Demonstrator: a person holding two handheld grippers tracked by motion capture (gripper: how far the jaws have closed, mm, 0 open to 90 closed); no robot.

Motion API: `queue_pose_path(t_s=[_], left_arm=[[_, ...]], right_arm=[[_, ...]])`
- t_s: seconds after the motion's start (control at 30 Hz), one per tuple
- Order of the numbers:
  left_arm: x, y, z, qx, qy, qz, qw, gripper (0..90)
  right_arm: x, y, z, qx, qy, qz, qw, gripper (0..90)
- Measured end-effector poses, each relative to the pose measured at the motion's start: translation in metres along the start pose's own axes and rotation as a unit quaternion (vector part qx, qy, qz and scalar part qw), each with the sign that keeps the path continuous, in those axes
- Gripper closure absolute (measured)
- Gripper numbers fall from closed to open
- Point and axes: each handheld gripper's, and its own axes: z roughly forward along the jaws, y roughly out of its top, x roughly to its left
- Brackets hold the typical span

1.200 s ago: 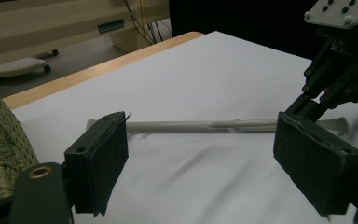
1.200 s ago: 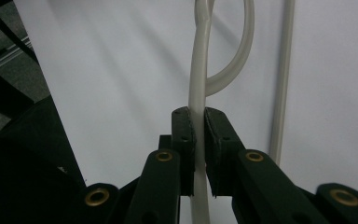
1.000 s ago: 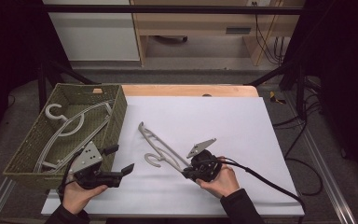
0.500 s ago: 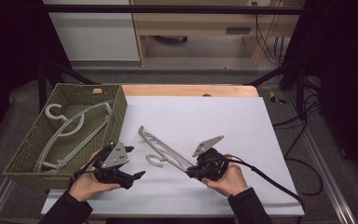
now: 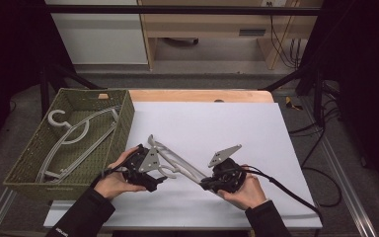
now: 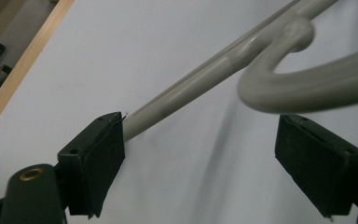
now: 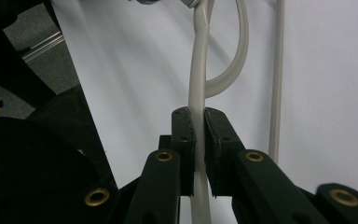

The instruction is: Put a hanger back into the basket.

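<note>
Right gripper is clamped on one arm of the grey hanger, jaws pinched tight on the bar (clear in the right gripper view). The hanger lies on the white table, between the two hands, just right of the basket. Left gripper sits at the hanger's hook end with jaws spread wide; in the left gripper view the bar's end touches one pad, the hook hangs above the gap. Two more hangers lie in the basket.
</note>
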Motion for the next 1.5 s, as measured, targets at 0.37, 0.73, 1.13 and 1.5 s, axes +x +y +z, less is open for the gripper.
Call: queue_pose_path(t_s=[0.37,0.73,1.13,1.5], left_arm=[[0.004,0.0,0.019,-0.008,0.037,0.042,0.9984,27.9],[-0.001,0.006,0.036,-0.012,0.024,0.07,0.9972,49.9],[-0.007,0.007,0.039,0.007,0.04,0.137,0.9898,59.9],[-0.019,0.008,0.04,0.021,0.041,0.187,0.9813,68.4]], right_arm=[[-0.001,-0.005,-0.001,0.003,0.004,0.0,1.0,83.3],[0.0,-0.008,0.001,0.011,0.007,-0.009,0.9999,83.2],[-0.006,-0.016,0.0,0.013,-0.006,-0.013,0.9998,82.2],[-0.015,-0.021,-0.005,-0.002,-0.043,-0.002,0.9991,79.5]])
